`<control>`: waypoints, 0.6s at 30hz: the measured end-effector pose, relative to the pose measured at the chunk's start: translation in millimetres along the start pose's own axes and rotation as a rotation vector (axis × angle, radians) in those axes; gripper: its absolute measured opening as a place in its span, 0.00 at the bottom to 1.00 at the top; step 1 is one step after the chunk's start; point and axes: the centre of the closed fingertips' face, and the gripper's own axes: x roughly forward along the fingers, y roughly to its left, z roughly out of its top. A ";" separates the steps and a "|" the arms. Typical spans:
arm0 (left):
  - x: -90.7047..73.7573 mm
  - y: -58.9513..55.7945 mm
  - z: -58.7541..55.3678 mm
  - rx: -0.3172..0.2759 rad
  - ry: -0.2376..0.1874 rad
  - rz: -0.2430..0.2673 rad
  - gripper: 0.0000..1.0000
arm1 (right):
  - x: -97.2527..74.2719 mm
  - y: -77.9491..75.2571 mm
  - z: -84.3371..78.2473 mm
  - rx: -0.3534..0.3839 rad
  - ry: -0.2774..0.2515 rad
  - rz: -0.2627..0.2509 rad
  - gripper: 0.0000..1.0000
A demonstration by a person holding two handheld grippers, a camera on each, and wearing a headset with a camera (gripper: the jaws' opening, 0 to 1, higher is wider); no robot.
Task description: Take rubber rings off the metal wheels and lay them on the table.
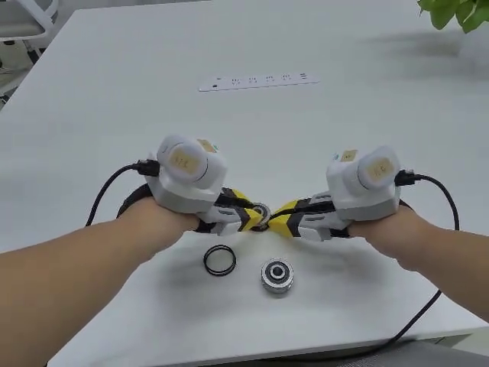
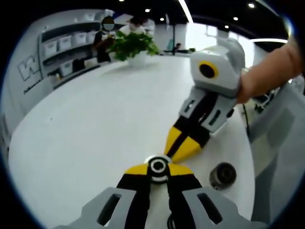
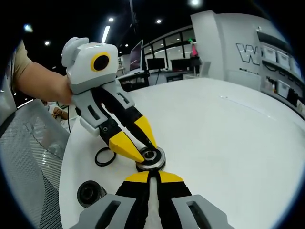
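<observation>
- While both grippers meet low over the white surface (image 1: 153, 92), the left gripper (image 1: 254, 218) pinches a small silver metal wheel (image 1: 261, 215) in narrow fingers.
- The right gripper (image 1: 274, 223) has its fingers nearly closed, tips touching that wheel's rim.
- One black rubber ring (image 1: 220, 260) lies loose beside a second wheel (image 1: 276, 275).

Only readable thing is a big white W (image 3: 248, 50) on the back wall (image 3: 224, 33); the smaller line under it is too blurry. Markings on the table's power strip (image 1: 258, 81) are too tiny.

We see a white table (image 1: 229, 46), a black rubber ring (image 1: 220, 261) and a silver, dark-centred metal wheel (image 1: 276, 276) at lower centre. The left gripper (image 1: 250, 217) and right gripper (image 1: 276, 220) are white-grey, tipped yellow-black.
</observation>
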 end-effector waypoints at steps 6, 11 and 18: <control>-0.4 -0.5 0.2 -0.001 0.000 0.002 0.13 | -0.8 -1.4 -0.5 0.022 -0.009 -0.017 0.00; -0.3 -0.1 0.1 0.000 0.000 0.002 0.13 | -1.3 -1.8 -0.6 0.046 -0.019 -0.021 0.00; -0.2 0.4 0.2 0.001 -0.006 0.002 0.13 | -3.8 -5.8 -0.2 0.145 -0.044 -0.030 0.00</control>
